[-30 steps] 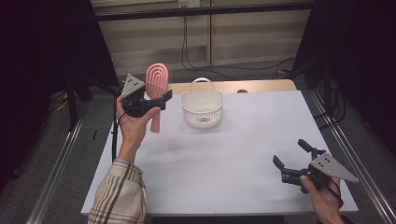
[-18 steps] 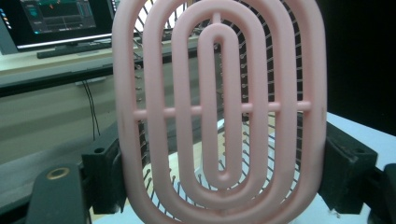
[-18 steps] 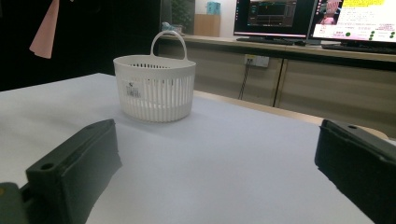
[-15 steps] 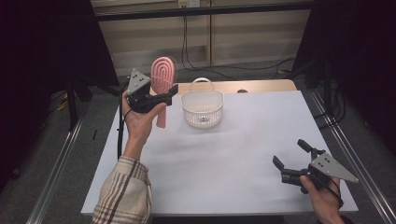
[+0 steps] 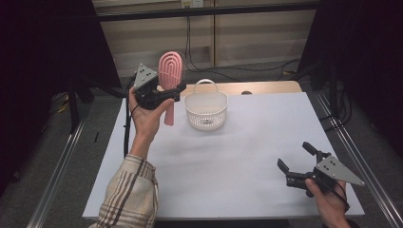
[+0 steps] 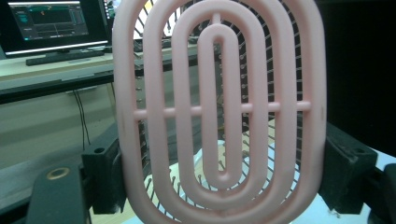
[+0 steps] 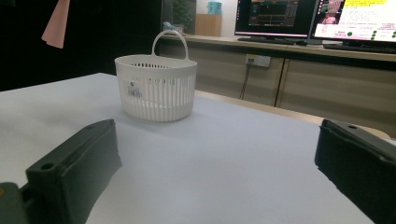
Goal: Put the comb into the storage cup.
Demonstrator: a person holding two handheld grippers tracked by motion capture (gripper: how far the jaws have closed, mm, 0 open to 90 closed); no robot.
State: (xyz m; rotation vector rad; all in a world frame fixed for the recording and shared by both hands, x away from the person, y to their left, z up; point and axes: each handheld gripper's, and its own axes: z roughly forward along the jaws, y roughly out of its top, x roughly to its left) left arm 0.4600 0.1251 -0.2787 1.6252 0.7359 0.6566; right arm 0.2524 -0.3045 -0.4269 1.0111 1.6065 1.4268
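Fingers of the left gripper point(image 5: 164, 95) pinched the pink hairbrush point(image 5: 171, 71) upright, high above the worktop point(image 5: 228, 156) and just beside the white basket point(image 5: 206, 110), probably to drop it in. Right gripper point(image 5: 297, 161) rested low, fingers spread, holding nothing.

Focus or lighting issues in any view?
Left gripper view: pink hairbrush sits close to the lens, slightly soft. Right gripper view: own jaws blurred, white basket fairly sharp, monitors bright. High view: white table evenly lit, surroundings dark.
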